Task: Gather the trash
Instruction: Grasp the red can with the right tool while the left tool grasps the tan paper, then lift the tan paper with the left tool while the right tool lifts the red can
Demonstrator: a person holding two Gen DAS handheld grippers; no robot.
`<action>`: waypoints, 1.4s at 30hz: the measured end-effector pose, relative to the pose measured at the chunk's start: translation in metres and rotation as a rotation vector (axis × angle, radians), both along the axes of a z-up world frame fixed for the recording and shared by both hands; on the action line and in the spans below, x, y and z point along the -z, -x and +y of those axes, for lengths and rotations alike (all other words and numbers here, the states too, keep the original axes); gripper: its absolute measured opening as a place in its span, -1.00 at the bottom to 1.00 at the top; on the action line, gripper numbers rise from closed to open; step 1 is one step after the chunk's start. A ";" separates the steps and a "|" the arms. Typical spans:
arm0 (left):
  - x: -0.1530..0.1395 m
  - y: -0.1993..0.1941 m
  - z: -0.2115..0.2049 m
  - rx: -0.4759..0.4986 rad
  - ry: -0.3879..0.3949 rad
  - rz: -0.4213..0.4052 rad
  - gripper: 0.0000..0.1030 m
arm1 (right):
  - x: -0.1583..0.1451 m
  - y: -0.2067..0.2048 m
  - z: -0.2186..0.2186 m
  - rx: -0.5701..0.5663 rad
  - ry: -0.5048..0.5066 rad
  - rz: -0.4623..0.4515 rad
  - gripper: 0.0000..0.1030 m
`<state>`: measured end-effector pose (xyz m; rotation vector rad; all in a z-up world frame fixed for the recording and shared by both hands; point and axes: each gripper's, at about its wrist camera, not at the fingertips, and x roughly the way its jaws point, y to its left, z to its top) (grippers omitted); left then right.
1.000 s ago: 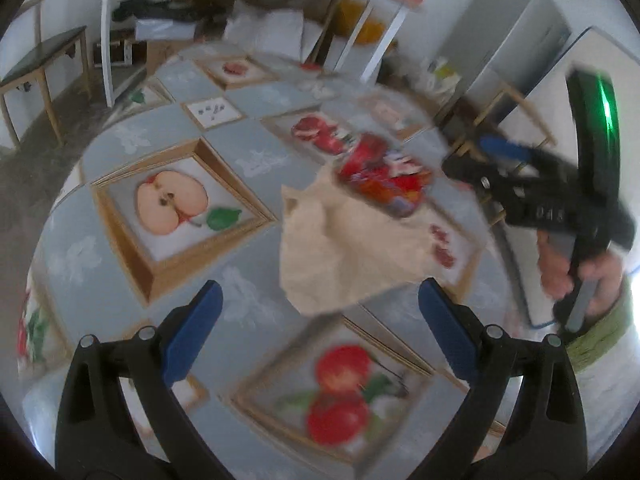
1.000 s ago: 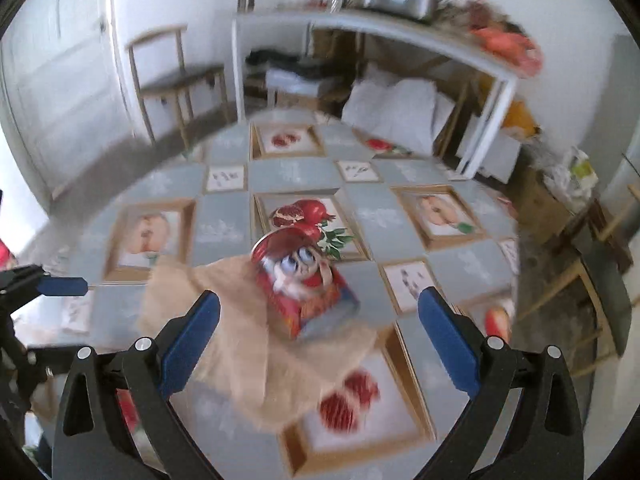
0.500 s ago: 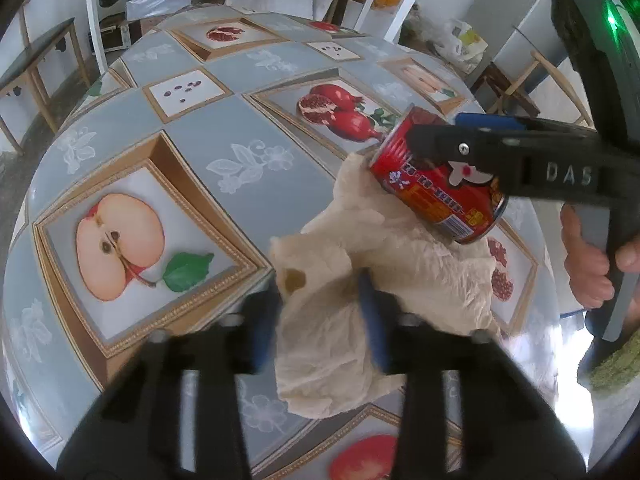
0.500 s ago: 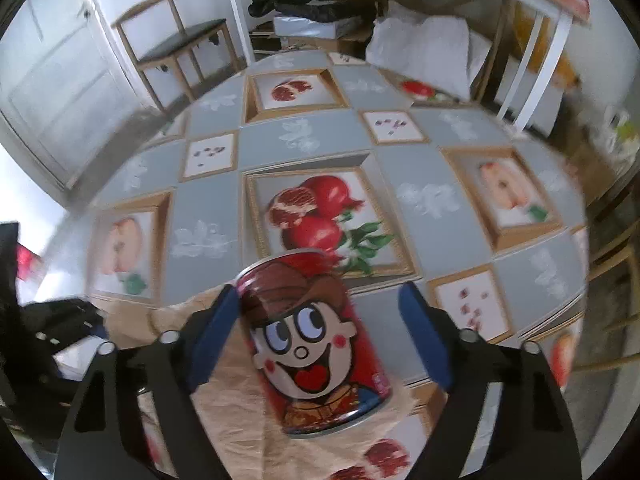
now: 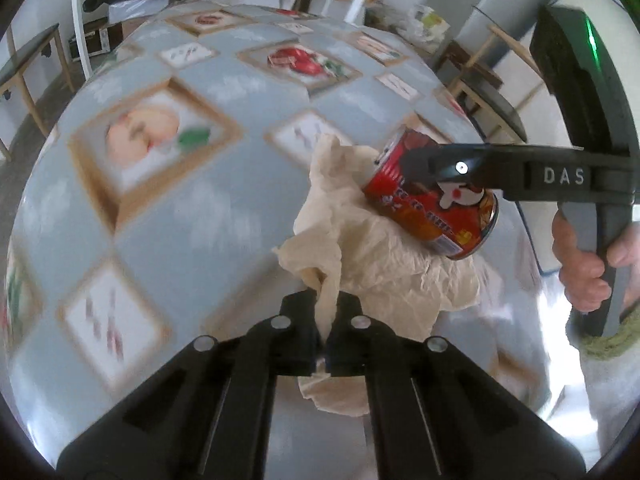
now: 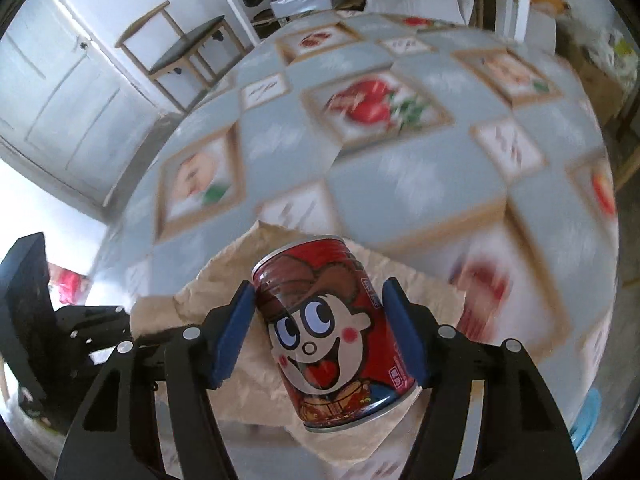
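Observation:
My left gripper point(image 5: 327, 312) is shut on a crumpled beige paper napkin point(image 5: 384, 264) and holds it up off the table. My right gripper point(image 6: 320, 312) is shut on a red drink can point(image 6: 332, 328) with a cartoon face, tilted, just above the napkin point(image 6: 224, 280). In the left wrist view the can point(image 5: 436, 208) hangs to the right in the right gripper's black fingers point(image 5: 460, 168). The left gripper shows in the right wrist view point(image 6: 100, 320) at lower left.
A round table point(image 5: 200, 200) with a grey fruit-print cloth lies under both grippers. A wooden chair point(image 6: 180, 48) stands beyond it by a white door. A white shelf frame point(image 5: 80, 20) with boxes and bags stands at the back.
Both grippers were open above the napkin and can a second ago. They have closed, the left on the napkin and the right on the can, and both are lifted toward the table's near edge.

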<state>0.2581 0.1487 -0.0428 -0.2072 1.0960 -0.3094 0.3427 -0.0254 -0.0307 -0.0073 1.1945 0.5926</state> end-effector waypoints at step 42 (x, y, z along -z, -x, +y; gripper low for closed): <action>0.013 0.165 -0.059 0.168 -0.312 -0.212 -0.98 | -0.026 0.137 -0.090 0.249 -0.187 -0.164 0.03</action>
